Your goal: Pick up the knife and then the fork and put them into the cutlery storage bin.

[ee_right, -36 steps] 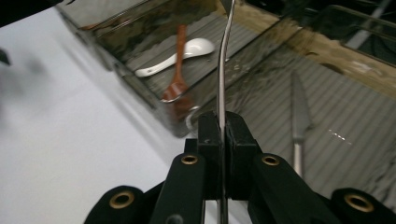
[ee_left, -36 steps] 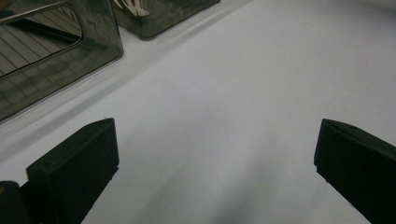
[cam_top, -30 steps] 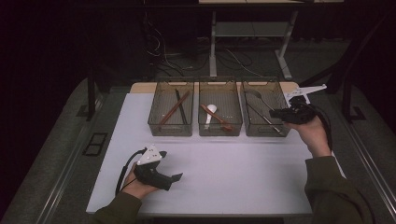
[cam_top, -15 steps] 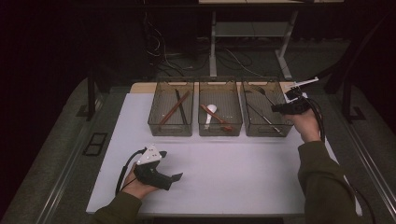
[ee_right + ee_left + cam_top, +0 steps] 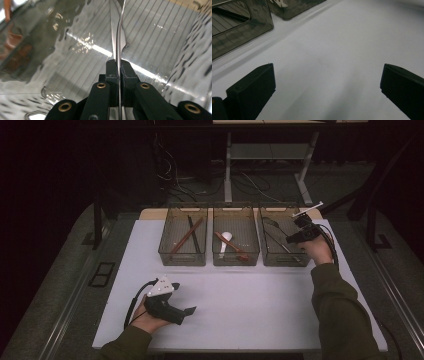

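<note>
The right gripper (image 5: pixel 118 70), jaws clamped on a metal utensil (image 5: pixel 117 37), has dipped into the right-hand bin (image 5: pixel 280 257) by the table's far edge, ready to release; the left gripper (image 5: pixel 327 82) rests with jaws wide and empty.

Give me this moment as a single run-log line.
right gripper: shut on metal utensil, over right bin | left gripper: open, empty, on white mat | other bins: wooden utensils, white spoon

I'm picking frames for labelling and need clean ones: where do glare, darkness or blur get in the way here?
High view: the room is dark past the lit table. Right gripper view: glare streaks the bin floor around the spoon, and the bin wall is wavy. Left gripper view: evenly lit, near tongs slightly soft.
</note>
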